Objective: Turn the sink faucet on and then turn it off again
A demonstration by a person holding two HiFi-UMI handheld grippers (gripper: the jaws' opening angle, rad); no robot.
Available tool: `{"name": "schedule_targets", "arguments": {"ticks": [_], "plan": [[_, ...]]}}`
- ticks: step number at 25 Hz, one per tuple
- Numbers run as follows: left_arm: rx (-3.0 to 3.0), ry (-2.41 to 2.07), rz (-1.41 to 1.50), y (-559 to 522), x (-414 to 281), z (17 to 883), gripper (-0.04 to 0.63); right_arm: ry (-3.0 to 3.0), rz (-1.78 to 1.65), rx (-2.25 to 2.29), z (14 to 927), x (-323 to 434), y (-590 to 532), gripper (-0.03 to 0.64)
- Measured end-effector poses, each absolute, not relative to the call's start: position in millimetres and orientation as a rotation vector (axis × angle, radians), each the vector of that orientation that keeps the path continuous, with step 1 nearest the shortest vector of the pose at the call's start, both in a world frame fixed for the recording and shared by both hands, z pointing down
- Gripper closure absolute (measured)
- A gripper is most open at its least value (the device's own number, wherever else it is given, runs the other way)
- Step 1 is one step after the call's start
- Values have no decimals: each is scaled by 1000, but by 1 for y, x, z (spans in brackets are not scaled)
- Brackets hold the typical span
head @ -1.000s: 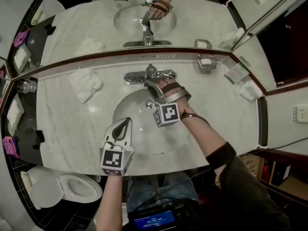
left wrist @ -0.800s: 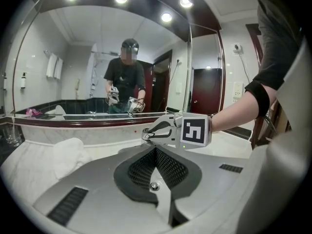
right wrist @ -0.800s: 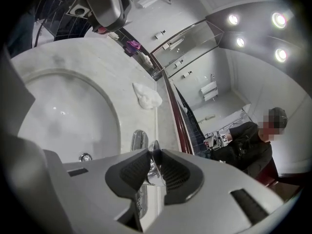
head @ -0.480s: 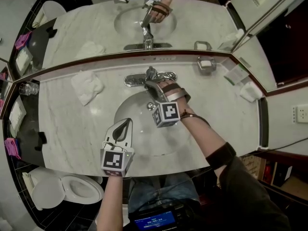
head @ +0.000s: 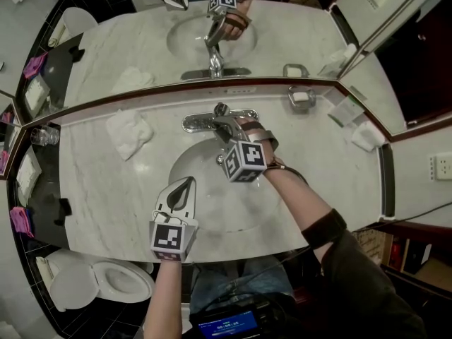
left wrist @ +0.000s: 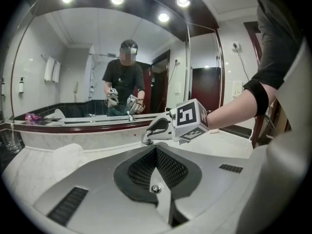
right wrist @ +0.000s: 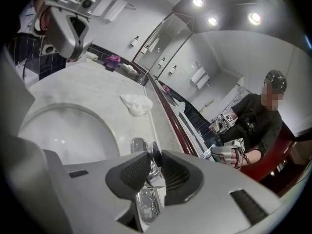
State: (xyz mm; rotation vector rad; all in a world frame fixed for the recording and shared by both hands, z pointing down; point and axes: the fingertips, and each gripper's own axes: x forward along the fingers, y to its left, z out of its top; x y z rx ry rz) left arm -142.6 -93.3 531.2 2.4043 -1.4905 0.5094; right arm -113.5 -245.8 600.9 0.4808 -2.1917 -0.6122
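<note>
Nearest, the left claw (head: 187,181) hangs shut and empty over the front rim of the basin (head: 219,205), probably parked clear of the work. Beyond it, the right claw (head: 224,121) pinches the faucet lever (head: 220,109) at the basin's back edge, placed to swing it. No water shows in the basin. At the back right of the worktop (head: 92,189), a soap dish (head: 301,105) holds a soap bar (head: 304,94).

My left tongs (left wrist: 156,152) hang on the near side and point a little downward, pads pressed together on nothing. My right forearm (head: 305,205) stretches toward the far side. The right tongs (right wrist: 153,162) are tilted over and clamped on the faucet lever (right wrist: 147,199).
</note>
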Motion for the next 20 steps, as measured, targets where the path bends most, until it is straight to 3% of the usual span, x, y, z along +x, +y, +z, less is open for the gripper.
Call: {"name": "schedule_targets", "arguments": {"ticks": [10,20], "plan": [[2419,-1495,511,-101,-140,523,595,-2291,-328,511,593,-110,-263,526],[2415,-1497,511,-104,-137,523,595,-2291,-322,496,594,-109,-264,525]]}}
